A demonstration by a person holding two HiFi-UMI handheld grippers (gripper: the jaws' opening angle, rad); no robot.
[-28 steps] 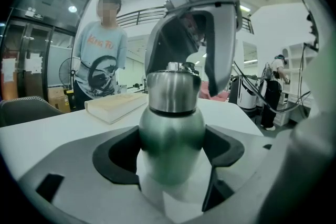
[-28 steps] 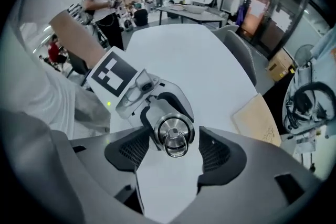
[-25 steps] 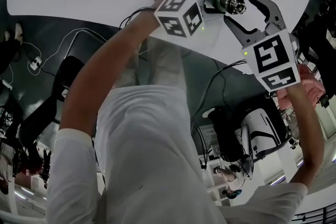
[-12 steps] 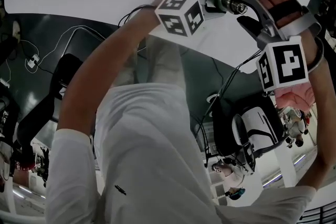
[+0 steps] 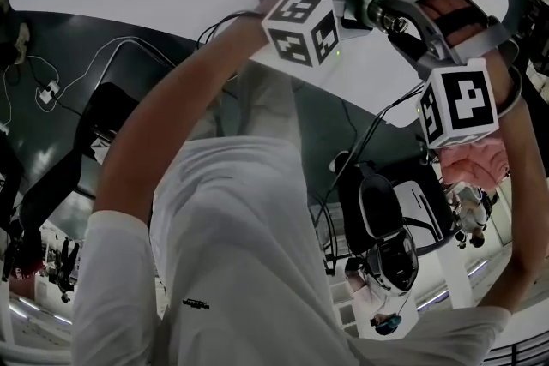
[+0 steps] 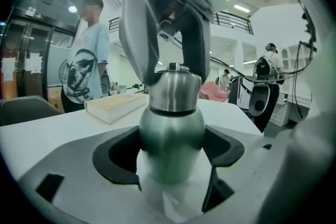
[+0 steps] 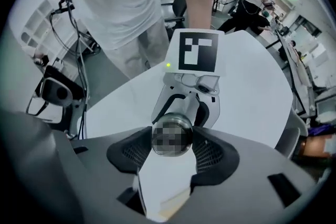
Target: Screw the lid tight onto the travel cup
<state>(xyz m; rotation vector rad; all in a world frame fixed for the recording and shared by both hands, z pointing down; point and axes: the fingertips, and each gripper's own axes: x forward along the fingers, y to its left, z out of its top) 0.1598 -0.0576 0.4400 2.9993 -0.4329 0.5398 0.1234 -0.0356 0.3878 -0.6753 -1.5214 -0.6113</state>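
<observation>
Left hand-held gripper (image 6: 171,155): clamped on the body of the travel cup (image 6: 170,128), which stands upright
Right hand-held gripper (image 7: 173,160): jaws have just been closing, pads now against the lid (image 7: 171,136)
Cup's place: over the surface (image 7: 252,86), near its edge closest to the person; base hidden
Risk: the smooth round lid could slip in the pads, or the cup spin in the left grip, leaving it loose
Pose: right points straight down; left reaches in nearly level

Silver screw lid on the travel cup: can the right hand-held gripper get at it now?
Likely yes: the right hand-held gripper, jaws just closing, sits on the silver screw lid from above; the left hand-held gripper clamps only the green steel cup body lower down.
</observation>
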